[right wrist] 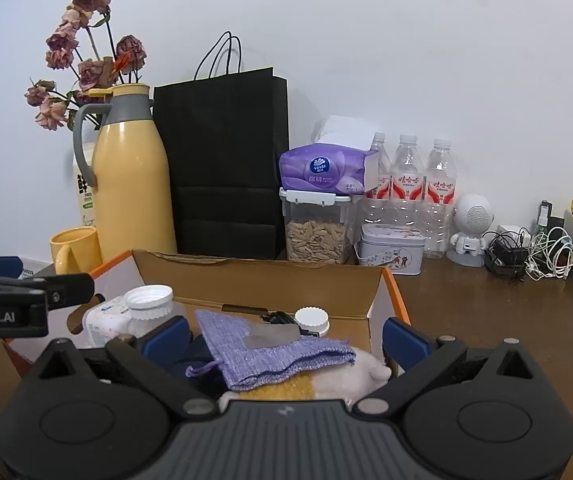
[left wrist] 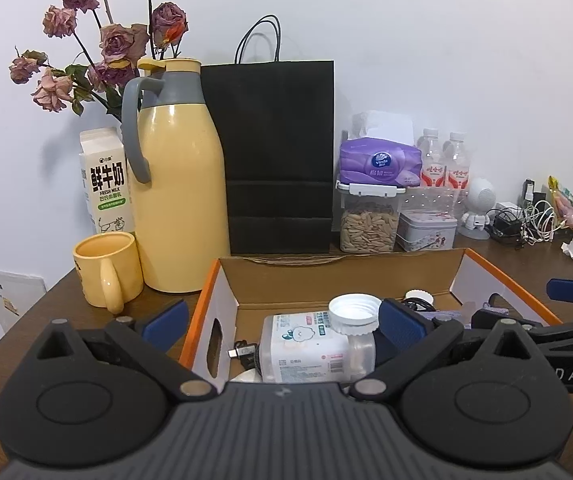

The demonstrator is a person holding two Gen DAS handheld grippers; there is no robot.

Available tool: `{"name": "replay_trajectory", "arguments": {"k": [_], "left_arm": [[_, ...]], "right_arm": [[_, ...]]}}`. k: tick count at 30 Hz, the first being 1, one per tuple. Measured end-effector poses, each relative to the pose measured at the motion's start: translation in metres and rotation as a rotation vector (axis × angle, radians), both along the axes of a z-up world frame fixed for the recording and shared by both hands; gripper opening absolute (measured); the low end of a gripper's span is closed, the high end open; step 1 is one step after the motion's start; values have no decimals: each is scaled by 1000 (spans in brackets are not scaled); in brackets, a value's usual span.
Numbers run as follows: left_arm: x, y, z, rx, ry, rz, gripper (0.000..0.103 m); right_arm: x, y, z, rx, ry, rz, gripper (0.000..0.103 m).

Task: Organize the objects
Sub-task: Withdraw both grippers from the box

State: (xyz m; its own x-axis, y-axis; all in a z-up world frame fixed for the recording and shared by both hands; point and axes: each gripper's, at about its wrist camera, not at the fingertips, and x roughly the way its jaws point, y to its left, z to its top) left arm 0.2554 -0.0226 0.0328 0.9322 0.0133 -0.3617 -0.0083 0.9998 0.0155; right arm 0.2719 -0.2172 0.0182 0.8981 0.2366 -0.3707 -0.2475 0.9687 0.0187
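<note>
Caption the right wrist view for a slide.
Open right gripper poised over a cardboard box holding a purple cloth pouch.

Glossy plastic jug, matt paper bag, woven cloth pouch, cardboard box.

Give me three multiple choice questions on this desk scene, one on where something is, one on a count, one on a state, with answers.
1. Where is the purple tissue pack?
A. in the cardboard box
B. on the clear snack container
C. inside the black bag

2. How many water bottles stand by the wall in the right wrist view?
A. one
B. three
C. five

3. How is the right claw?
A. open, holding nothing
B. shut on the mug
C. shut on the cloth

Answers: B, it rests on the container's lid; B, three caps show; A, its pads stand wide apart.
</note>
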Motion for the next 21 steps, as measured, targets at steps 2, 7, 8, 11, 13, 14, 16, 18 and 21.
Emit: {"name": "replay_trajectory", "arguments": {"k": [2, 7, 8, 11, 13, 14, 16, 18, 21], "left_arm": [[-1, 0, 0, -5, 0, -5, 103], [-8, 4, 1, -23, -6, -13, 103], [-10, 5, 1, -27, -7, -13, 103], [-16, 10, 1, -38, -10, -11, 103], [-22, 14, 0, -41, -7, -12, 103], [-25, 15, -1, -41, -5, -14, 103], [-33, 18, -5, -37, -2, -20, 103], [-41, 22, -11, -30, 0, -23, 103], [-52, 28, -20, -26, 20, -21, 103]], "right_arm": [[-1, 0, 0, -1, -1, 0, 103], [-6, 1, 1, -8, -8, 2, 103], [-8, 1, 1, -10, -10, 2, 103], [-14, 0, 0, -16, -13, 6, 103], [-20, -2, -1, -22, -16, 11, 103], [-24, -2, -2, -26, -18, 13, 103], [-32, -4, -2, -31, -24, 19, 103], [-40, -6, -3, -35, -30, 26, 103], [-52, -7, -4, -31, -23, 45, 103]]}}
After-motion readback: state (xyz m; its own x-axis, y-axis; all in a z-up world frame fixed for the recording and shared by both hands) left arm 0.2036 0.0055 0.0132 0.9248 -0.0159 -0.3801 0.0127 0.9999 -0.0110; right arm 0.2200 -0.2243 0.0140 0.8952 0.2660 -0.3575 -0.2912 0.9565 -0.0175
